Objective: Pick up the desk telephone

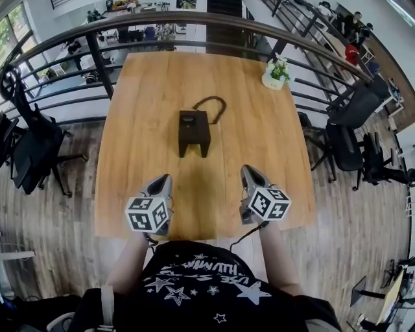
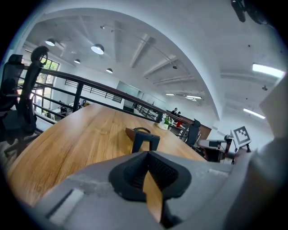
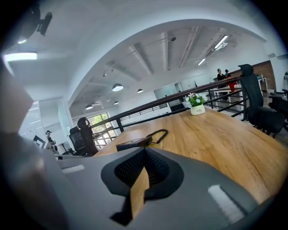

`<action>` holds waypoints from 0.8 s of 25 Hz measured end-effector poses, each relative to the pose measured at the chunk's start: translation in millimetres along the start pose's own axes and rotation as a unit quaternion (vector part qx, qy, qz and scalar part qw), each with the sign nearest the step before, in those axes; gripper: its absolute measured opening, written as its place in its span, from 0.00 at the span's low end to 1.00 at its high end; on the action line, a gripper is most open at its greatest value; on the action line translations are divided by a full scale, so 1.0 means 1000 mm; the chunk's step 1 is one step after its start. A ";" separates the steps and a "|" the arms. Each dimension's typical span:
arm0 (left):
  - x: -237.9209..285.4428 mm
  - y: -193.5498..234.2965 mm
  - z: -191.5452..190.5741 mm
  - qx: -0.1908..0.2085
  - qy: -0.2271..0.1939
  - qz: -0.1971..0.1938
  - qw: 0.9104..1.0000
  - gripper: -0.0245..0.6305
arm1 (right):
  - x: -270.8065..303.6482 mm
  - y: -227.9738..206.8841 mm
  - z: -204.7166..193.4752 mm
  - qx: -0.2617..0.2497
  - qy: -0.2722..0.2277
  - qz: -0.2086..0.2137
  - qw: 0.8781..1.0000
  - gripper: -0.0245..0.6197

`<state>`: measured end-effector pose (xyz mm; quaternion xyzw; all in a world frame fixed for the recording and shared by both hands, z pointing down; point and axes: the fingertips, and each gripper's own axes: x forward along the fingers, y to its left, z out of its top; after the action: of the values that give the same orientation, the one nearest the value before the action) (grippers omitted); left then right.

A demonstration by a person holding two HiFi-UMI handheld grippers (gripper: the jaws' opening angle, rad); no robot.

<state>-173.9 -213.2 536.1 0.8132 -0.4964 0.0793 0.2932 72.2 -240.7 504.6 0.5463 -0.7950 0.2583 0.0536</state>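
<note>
Nearest us was our black star-printed shirt (image 1: 194,285), cut off by the bottom of the head view, and just past it we held the two grippers over the near edge of the table (image 1: 139,168). Our left gripper (image 1: 162,177) had its jaws closed together with nothing between them; only a sliver of wood showed through the notch behind the tips. Our right gripper (image 1: 247,169) looked the same, jaws together and empty. Both hung above bare wood, well apart from each other, with an open lane of tabletop between them and the telephone (image 1: 194,133). That dark phone stood near the middle of the table, ahead of both grippers and touching neither, its cord (image 1: 212,102) looping away on the far side. Bare board ran from it out to both side edges. A small potted plant (image 1: 277,72) sat near the far right corner, well apart from the phone. A dark railing (image 1: 194,18) curved round the far end, an office chair (image 1: 32,146) stood off the left side and more chairs (image 1: 350,120) off the right, on the wooden floor (image 1: 58,214). From the left gripper view the phone showed only its near end; its buttons and handset we could not make out
</note>
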 end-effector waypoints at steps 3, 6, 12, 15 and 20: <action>0.009 0.001 0.000 0.031 0.011 -0.006 0.999 0.04 | 0.006 -0.001 0.001 0.001 -0.003 -0.004 1.000 0.04; 0.023 -0.004 0.003 0.021 0.018 -0.020 0.999 0.04 | 0.008 -0.008 0.009 0.004 -0.010 -0.010 1.000 0.04; 0.051 -0.028 0.011 -0.052 0.022 -0.043 0.997 0.13 | 0.010 -0.032 0.015 0.012 0.002 0.002 1.000 0.04; 0.063 -0.040 0.016 -0.090 0.021 -0.052 0.994 0.21 | 0.015 -0.043 0.018 0.015 0.015 0.012 1.000 0.04; 0.081 -0.050 0.026 -0.202 -0.015 -0.049 0.978 0.39 | 0.024 -0.058 0.025 0.017 0.026 0.033 0.999 0.04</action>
<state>-95.7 -272.3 528.9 0.7618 -0.4656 -0.0493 0.4477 119.7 -288.1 512.8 0.5132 -0.8065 0.2880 0.0563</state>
